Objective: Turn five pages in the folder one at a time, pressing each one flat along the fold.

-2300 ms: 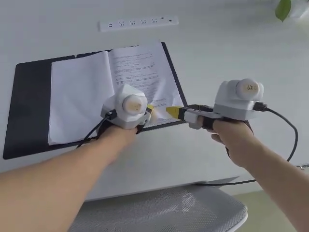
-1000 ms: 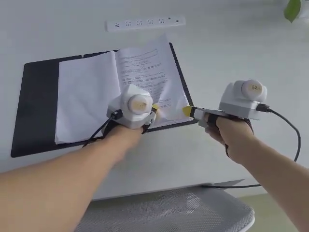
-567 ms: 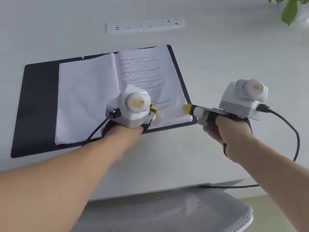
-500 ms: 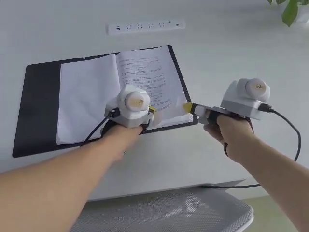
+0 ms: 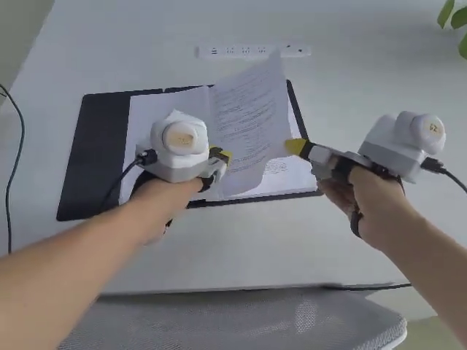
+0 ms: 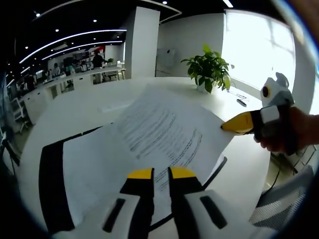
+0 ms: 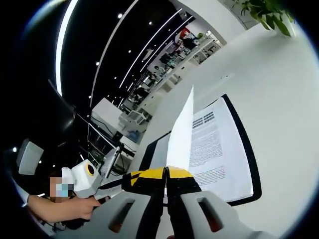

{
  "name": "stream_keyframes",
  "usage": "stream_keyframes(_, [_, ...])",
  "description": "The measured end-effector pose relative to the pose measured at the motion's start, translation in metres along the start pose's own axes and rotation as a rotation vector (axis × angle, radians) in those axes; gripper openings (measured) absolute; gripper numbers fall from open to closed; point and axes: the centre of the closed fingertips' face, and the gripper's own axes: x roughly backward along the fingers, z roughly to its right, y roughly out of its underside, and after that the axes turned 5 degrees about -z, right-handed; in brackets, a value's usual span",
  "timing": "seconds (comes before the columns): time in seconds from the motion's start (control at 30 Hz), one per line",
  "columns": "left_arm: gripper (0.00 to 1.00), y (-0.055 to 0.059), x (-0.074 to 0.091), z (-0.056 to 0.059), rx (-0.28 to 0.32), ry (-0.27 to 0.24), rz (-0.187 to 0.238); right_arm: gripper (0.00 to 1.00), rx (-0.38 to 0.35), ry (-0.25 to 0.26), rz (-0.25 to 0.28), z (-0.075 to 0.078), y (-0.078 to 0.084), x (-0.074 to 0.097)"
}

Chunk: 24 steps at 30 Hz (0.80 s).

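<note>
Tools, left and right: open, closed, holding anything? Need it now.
Left tool: closed; whether it pinches the page cannot be told.
Right tool: closed on the lifted page's edge.

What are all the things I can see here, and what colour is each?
table: one, white, under everything
folder: one, black, lying open on the table
flat pages: number unclear, white, lying in the folder
lifted page: one, white with print, raised above the folder's right side
power strip: one, white, beyond the folder
plant: one, green, far side of the table
cable: one, black, left of the folder
chair: one, grey mesh, at the near table edge
left tool: one, white with yellow tips, shut, at the page's lower edge
right tool: one, same colours, clamped on the lifted page's edge
</note>
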Motion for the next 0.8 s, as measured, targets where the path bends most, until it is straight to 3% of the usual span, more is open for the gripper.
stream_keyframes(0.2, [0.11, 0.003, 0.045, -0.023, 0.018, -0.031, 0.02, 0.0, 0.03, -0.087, -0.013, -0.043, 0.007, -0.021])
stream_keyframes(0.5, [0.14, 0.013, 0.108, -0.061, 0.053, -0.098, 0.05, 0.0, 0.079, -0.174, -0.084, -0.098, 0.032, -0.069])
stream_keyframes(0.8, [0.15, 0.03, 0.143, -0.091, 0.092, -0.147, 0.053, 0.0, 0.092, -0.196, -0.164, -0.123, 0.067, -0.116])
